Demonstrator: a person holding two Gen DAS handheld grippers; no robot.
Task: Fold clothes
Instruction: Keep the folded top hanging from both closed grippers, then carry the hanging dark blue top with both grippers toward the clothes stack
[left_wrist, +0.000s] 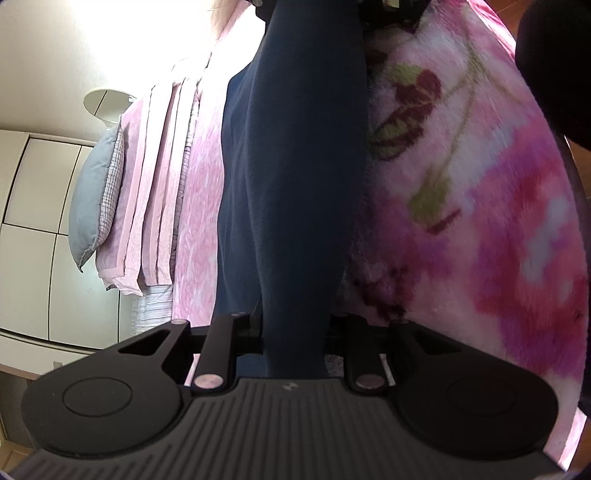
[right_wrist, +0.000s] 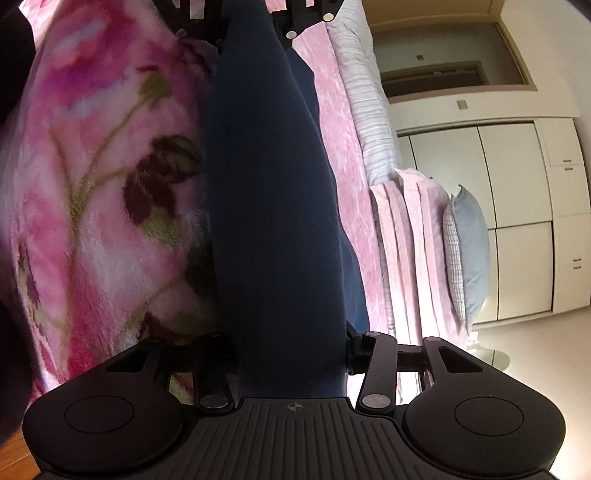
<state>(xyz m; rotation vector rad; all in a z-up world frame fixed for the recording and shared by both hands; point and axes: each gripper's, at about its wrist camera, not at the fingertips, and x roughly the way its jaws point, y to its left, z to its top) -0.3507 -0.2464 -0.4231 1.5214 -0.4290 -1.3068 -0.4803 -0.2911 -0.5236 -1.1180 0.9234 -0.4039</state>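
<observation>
now both tools, left tool (left_wrist: 293, 332), right tool (right_wrist: 291, 354), clamping navy garment (left_wrist: 295, 166); floral blanket (left_wrist: 461, 184) beneath

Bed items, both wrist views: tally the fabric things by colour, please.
Navy: 1, the garment stretched between the left claw and the right claw.
Floral pink: 1, the fleece blanket.
Pale pink: 2, the bedspread and the folded quilt.
Grey: 1, the pillow.
Checked: 1, the pillow.
Total: 6.
</observation>
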